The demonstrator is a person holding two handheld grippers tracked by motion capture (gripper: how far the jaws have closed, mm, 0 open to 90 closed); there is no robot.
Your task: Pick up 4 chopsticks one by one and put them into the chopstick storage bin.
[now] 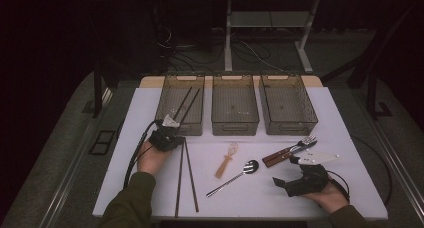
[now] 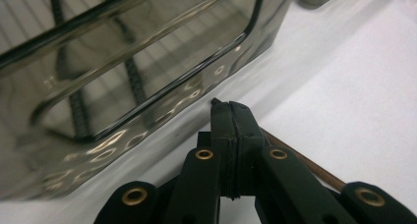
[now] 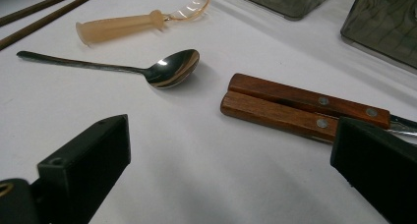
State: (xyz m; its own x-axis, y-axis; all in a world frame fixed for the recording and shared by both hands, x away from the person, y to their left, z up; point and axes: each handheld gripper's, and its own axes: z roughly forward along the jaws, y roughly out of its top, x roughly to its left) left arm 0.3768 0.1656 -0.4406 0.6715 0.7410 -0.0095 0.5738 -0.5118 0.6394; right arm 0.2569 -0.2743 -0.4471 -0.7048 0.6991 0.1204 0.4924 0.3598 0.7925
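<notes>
**Operator A:** Left gripper (image 1: 169, 129), high view: I have it at the near wall of the left bin (image 1: 171, 119). In the left gripper view its jaws are pressed flat together with nothing between the pads. A brown chopstick (image 2: 314, 169) passes just behind them on the white board (image 1: 150, 188).

**Operator B:** Where do the chopsticks lie?

**Operator A:** Two chopsticks (image 1: 185, 175) lie side by side on the board, running from beside my left hand (image 1: 150, 157) toward the near edge. Two more (image 1: 186, 105) lean inside the left bin.

**Operator B:** And the right side?

**Operator A:** Right gripper (image 1: 284, 184): jaws wide apart, holding nothing, low over the board near its right front. In its own view the two wooden handles (image 3: 295, 106) of knife and fork lie just ahead, touching each other. The metal spoon (image 3: 169, 69) and the small whisk (image 3: 128, 21) lie farther off.
</notes>
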